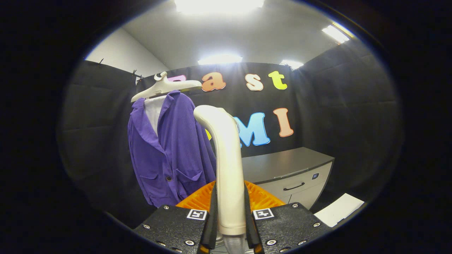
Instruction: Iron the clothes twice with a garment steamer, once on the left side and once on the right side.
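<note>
— Steamer (pixel 226 155) position?
— Upright between both fingers of the tongs (pixel 230 225), clamped on its handle, just right of the purple jacket (pixel 173 151).
— Jacket?
— On a white hanger (pixel 166 87). Grey bench (pixel 282 164) beyond, drawer closed.

A small booth with black cloth walls (pixel 335 106) under a white ceiling (pixel 247 35).

Bright ceiling lamps (pixel 219 5) shine at the top of the frame, one more in the upper right and two lower ones just above the back cloth. In the upper left a pale plain wall (pixel 120 53) rises behind the cloth. At the lower right stands a low cabinet (pixel 300 183) with a dark grey top, light front and a dark handle. A white sheet (pixel 339 210) lies at the lower right, near the cabinet.
</note>
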The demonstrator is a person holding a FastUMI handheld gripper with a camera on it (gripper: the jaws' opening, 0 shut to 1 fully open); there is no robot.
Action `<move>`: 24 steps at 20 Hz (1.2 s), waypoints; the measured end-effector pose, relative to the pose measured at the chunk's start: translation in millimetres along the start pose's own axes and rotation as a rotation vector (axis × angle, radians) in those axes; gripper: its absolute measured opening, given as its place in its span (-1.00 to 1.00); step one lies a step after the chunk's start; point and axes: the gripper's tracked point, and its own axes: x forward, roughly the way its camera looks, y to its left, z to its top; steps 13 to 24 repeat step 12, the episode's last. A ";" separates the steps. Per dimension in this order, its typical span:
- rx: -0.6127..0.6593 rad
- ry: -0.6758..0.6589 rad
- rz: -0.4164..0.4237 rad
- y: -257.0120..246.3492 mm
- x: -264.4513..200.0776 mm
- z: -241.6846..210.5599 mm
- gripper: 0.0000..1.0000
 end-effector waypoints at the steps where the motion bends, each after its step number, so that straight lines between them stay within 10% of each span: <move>1: -0.002 0.004 -0.004 1.6 -0.4 -1.3 -0.34; 24: 0.016 0.005 -0.024 6.4 -5.4 3.1 -0.34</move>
